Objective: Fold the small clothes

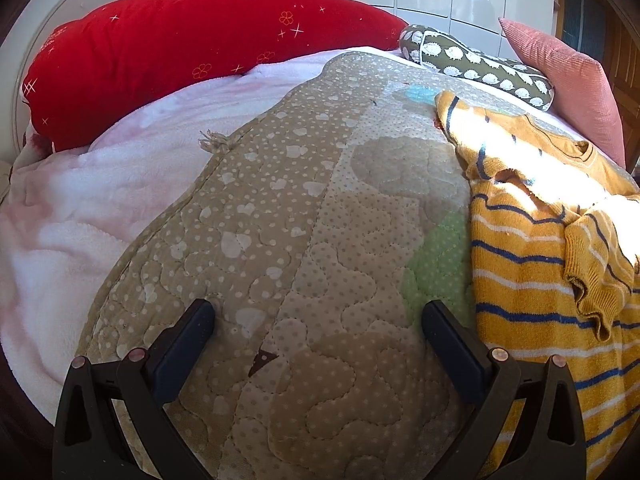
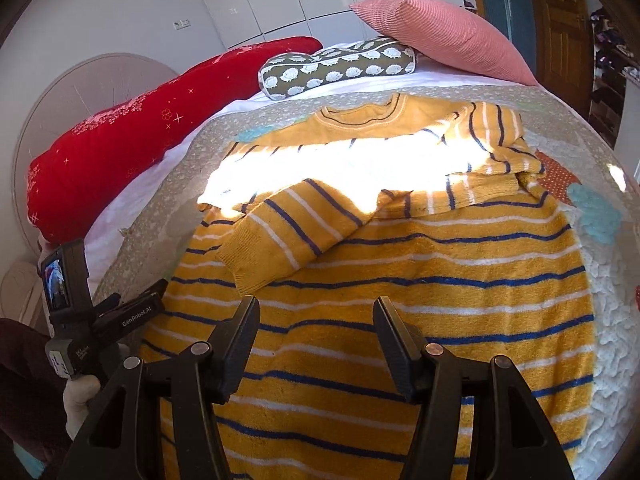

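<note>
I note both grippers, the left gripper and right gripper, have black triangular frames with round metal pivot pins and dark blue-black finger pads, while the left unit's handle bears white "GenRobot.AI" lettering, a small lit screen, and a white-gloved hand under a dark maroon sleeve.

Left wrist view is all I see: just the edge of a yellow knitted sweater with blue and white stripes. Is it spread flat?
Observer: Mostly, but both sleeves of the yellow striped sweater lie folded across its chest.
Operator: Where's the other tool?
Observer: The right gripper hovers above the sweater's lower half, fingers open.
Operator: Who holds mine?
Observer: A white-gloved hand holds the left gripper by its handle.
</note>
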`<state>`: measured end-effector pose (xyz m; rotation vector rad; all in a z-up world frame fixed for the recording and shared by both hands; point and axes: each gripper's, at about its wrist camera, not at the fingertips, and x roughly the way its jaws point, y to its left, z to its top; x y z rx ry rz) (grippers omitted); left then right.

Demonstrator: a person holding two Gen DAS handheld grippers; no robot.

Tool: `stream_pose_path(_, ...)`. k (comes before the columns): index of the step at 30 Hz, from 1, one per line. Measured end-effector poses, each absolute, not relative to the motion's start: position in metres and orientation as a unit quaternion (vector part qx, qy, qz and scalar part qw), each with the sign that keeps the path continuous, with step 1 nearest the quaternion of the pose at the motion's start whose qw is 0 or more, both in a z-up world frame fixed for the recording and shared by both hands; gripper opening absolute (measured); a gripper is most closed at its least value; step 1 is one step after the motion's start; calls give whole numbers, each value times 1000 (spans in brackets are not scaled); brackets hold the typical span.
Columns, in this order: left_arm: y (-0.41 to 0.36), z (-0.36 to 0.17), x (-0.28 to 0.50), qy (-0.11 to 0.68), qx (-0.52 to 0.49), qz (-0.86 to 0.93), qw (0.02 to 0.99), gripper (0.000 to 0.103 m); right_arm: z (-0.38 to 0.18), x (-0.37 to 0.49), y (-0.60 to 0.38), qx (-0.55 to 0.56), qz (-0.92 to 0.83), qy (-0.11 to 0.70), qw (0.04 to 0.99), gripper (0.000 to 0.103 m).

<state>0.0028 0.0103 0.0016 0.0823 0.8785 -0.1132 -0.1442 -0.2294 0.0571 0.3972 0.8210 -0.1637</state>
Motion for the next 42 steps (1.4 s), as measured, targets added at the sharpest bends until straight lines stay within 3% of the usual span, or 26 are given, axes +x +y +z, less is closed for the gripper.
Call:
stream_pose_path(6, 15, 2, 2, 423, 30, -62, 904, 103, 51, -158, -244, 236, -100, 408, 876, 63)
stream_pose_path(21, 27, 5, -2, 410, -10, -87, 908, 103, 73, -166, -231, 209, -105, 410, 882, 63)
stream_pose_path(42, 30, 5, -2, 407, -21, -93, 908, 103, 44, -106, -250, 283, -30, 426, 859, 61)
